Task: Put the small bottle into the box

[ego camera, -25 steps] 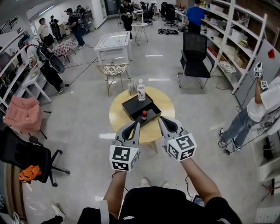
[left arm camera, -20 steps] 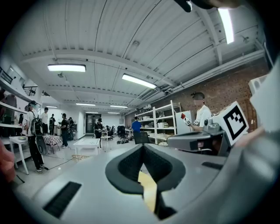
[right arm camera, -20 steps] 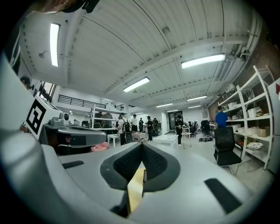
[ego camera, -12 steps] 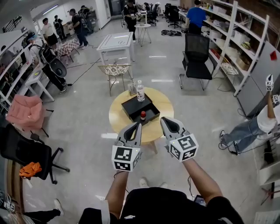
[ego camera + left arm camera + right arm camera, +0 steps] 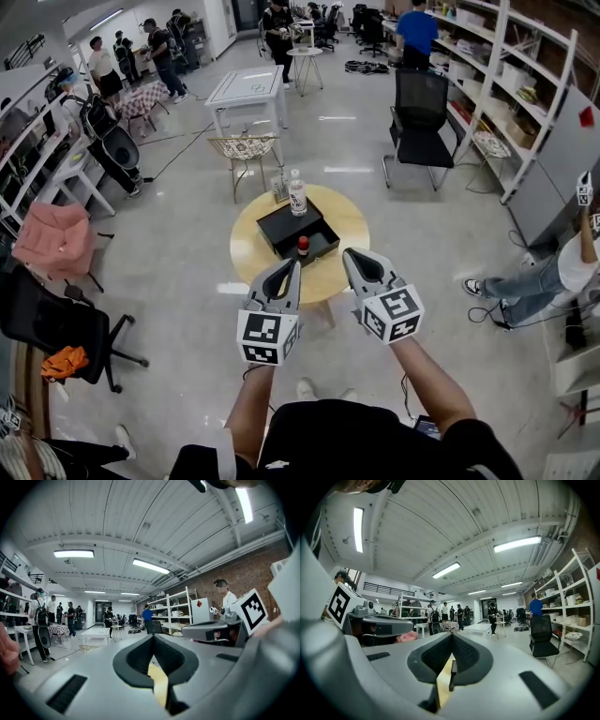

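1. Very little has changed over the last second. The left tool (image 5: 286,270) and the right tool (image 5: 356,260) hang side by side in front of the person's chest, in nearly the same spots as a second ago. Both are short of the round tabletop (image 5: 352,223).
2. The tabletop and what it carries have drifted slightly left and up in the head view. That looks like a small turn of the head, not a move of the things themselves. A person at the right edge of the room has slid further out of the picture.
3. Both tools have stayed clenched and empty. In each gripper view the pads meet with nothing between them, and only a sliver of yellow tabletop shows beyond.
4. The small bottle (image 5: 303,246), red-capped, stands upright at the near side of the black box (image 5: 279,228). It seems to be inside, just behind the near wall, but it is too small to be certain.
5. For the task this means nothing is being handled now. If the bottle is indeed inside, the job looks done and the tools are simply held back.
6. Count:
   - two tools
   - one small bottle
   - one box
   - one taller clear bottle (image 5: 297,192) standing beyond the box
   - one small glass-like item (image 5: 280,188) just beside the taller bottle
   - one tabletop
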A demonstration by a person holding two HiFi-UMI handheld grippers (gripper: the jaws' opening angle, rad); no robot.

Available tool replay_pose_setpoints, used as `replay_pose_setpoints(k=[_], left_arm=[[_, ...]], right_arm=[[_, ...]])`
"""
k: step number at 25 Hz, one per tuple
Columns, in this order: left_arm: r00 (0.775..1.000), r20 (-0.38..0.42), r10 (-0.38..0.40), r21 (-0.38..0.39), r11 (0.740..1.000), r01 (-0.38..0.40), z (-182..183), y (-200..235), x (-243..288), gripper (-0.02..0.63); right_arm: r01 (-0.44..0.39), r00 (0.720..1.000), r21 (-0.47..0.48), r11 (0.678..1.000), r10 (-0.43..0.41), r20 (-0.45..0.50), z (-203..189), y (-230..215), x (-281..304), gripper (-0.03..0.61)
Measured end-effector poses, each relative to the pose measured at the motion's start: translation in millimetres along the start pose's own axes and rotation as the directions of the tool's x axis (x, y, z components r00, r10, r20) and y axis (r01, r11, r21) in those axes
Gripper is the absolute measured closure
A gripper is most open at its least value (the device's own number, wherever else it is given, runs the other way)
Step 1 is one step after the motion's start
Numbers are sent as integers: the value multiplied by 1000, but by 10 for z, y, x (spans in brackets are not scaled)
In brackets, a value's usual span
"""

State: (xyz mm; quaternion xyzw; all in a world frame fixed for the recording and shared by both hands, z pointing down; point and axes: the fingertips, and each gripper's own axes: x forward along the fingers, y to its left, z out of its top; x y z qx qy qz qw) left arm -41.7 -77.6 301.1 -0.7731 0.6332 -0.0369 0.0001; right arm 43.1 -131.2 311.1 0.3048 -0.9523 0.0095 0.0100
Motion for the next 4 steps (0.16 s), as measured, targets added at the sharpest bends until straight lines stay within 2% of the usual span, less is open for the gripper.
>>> replay_pose_setpoints(k=[4], left_arm=[[1000, 0, -6, 0, 1000, 6, -12, -21, 28, 603]], right_arm=[[7, 1000, 5, 1000, -7, 0, -10, -25, -10, 580]])
